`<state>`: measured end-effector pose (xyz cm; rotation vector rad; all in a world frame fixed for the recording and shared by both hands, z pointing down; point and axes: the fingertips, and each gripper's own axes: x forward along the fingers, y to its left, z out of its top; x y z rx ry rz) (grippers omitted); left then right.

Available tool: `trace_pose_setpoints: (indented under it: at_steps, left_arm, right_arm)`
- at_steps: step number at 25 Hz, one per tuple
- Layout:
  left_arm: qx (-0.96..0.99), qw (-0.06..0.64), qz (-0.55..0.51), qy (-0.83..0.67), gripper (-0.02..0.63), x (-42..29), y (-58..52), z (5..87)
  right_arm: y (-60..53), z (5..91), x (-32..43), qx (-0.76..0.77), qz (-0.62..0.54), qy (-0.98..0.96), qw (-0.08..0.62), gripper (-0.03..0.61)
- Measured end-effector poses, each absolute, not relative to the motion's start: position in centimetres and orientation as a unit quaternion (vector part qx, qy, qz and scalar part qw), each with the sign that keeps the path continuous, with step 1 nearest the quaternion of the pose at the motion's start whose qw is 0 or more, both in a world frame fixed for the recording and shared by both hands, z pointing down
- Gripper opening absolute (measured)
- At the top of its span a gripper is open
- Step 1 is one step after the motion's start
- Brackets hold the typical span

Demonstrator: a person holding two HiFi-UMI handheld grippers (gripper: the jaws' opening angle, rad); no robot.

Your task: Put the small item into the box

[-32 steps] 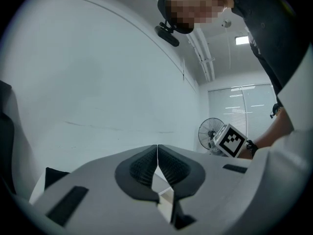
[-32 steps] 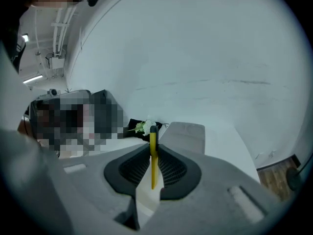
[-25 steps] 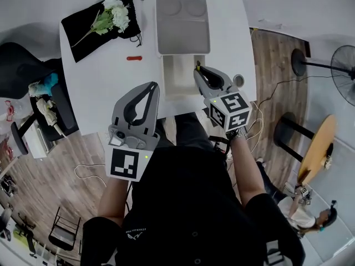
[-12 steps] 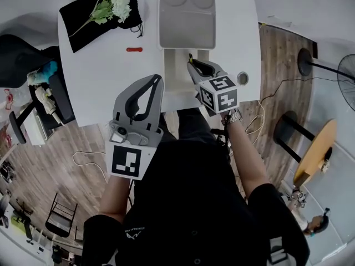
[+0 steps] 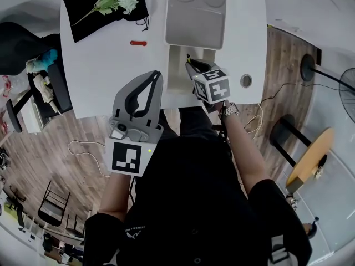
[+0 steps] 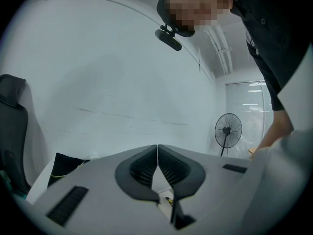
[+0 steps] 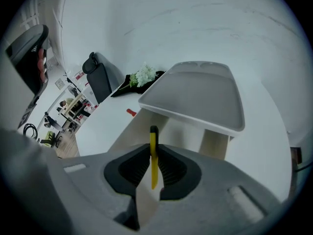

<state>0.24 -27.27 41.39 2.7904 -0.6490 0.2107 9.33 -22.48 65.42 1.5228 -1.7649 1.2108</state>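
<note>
A thin yellow item with a black tip [image 7: 153,140] is pinched upright in my right gripper [image 7: 153,161], which is shut on it. In the head view that gripper [image 5: 190,66] hovers over the near part of the open cream box [image 5: 178,76], whose grey lid [image 5: 195,13] lies flipped back beyond it. The box's pale inside [image 7: 168,127] lies just ahead of the jaws in the right gripper view. My left gripper [image 5: 148,91] is shut with nothing in it, held up near the table's front edge, left of the box. Its closed pads [image 6: 157,155] face a white wall.
A small red piece [image 5: 138,43] lies on the white table [image 5: 100,76] left of the box. A black cloth with white flowers [image 5: 108,1] sits at the far left corner. A small round disc [image 5: 246,81] lies right of the box. A black chair [image 7: 100,77] stands left.
My right gripper has carried the yellow item left and forward, from the box's right side to above its near part. The left gripper has stayed roughly where it was.
</note>
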Motion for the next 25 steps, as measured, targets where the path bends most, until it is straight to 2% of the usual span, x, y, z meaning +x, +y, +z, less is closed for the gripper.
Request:
trace_pose_setpoints:
  at_steps: [14,25]
  left_arm:
    - [0.939,0.146,0.068,-0.304,0.006,-2.2,-28.1,42.3]
    - [0.929,0.149,0.068,-0.333,0.006,-3.7,-27.9,42.4]
  right_arm:
    - [-22.7,68.6,7.3,0.499,0.463,-0.660,0.319,0.055]
    - [-22.5,69.8,7.0,0.484,0.473,-0.653,0.341,0.055]
